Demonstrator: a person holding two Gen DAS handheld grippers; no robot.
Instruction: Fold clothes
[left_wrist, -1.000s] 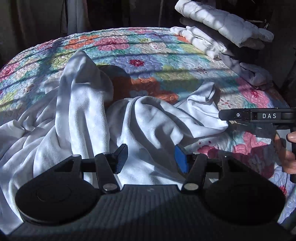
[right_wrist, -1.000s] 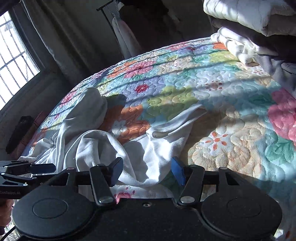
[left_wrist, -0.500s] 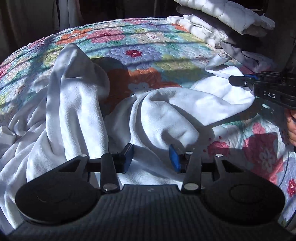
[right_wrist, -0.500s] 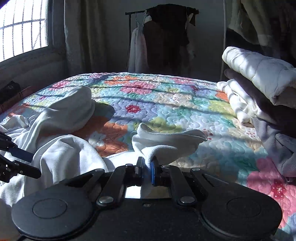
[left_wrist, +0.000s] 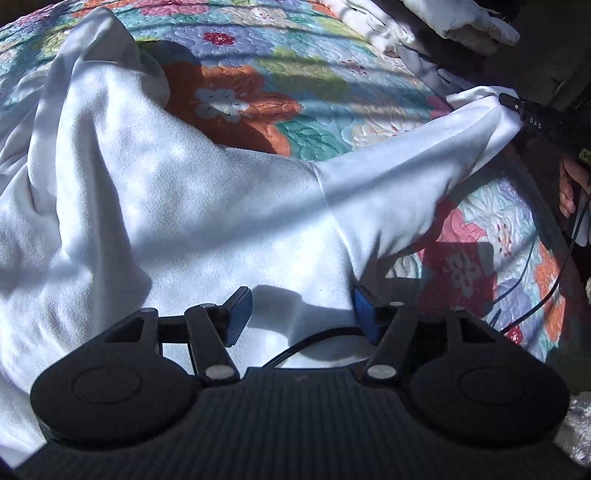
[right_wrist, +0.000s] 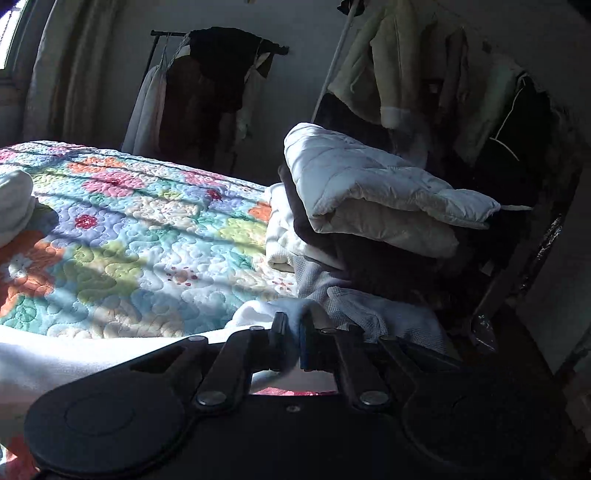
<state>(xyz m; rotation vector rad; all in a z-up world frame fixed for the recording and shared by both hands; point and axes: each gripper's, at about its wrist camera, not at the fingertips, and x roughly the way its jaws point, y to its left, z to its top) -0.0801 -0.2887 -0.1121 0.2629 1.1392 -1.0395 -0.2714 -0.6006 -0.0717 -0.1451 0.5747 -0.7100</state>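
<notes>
Right now, white garment (left_wrist: 177, 206) beneath gaping left tool (left_wrist: 301, 314), sleeve end inside right tool (right_wrist: 291, 345).

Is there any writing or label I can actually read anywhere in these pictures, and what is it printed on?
"DAS": white letters on the black body of the right gripper, seen in the left wrist view, where it pinches the white garment.
A small green tag further back on the same tool: cut off by the picture edge, unreadable.
Nothing else carries text; the quilt shows only flowers.
</notes>
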